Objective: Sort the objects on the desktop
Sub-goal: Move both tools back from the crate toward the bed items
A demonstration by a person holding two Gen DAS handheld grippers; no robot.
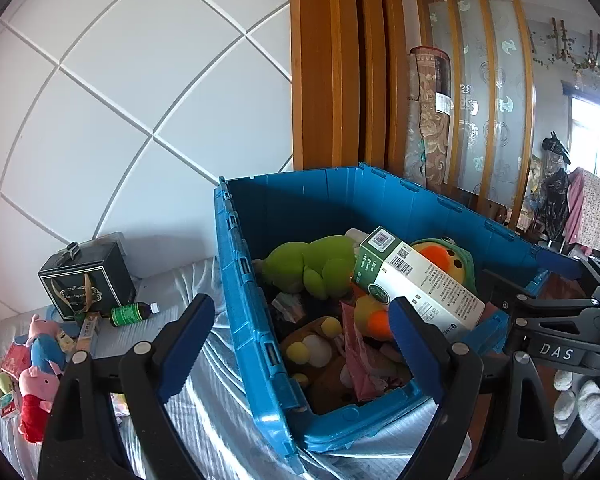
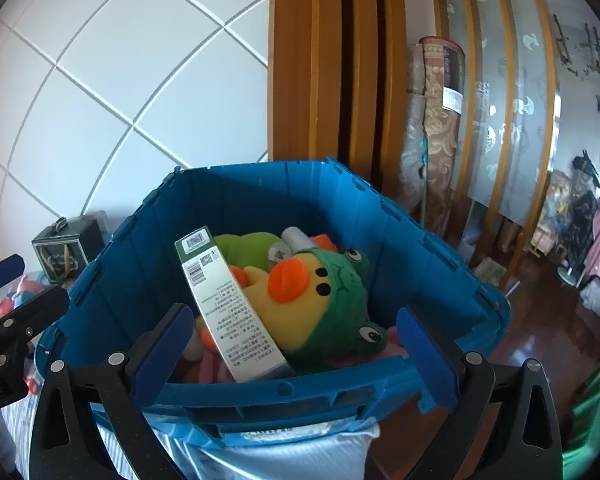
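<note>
A blue plastic bin (image 1: 244, 280) (image 2: 432, 240) stands on the table and holds plush toys. A white and green carton (image 1: 416, 280) (image 2: 228, 308) lies loose on top of them, beside a yellow duck plush in a green frog hood (image 2: 320, 304) (image 1: 448, 260) and a green plush (image 1: 312, 264). My left gripper (image 1: 300, 332) is open and empty over the bin's left rim. My right gripper (image 2: 296, 340) is open and empty above the bin's near wall.
On the table left of the bin lie a dark gift box (image 1: 86, 280), a green bottle (image 1: 132, 314), pink pig plush toys (image 1: 40, 364) and small packets. A tiled wall stands behind. A wooden partition (image 1: 340, 64) and a wooden floor (image 2: 540, 320) are to the right.
</note>
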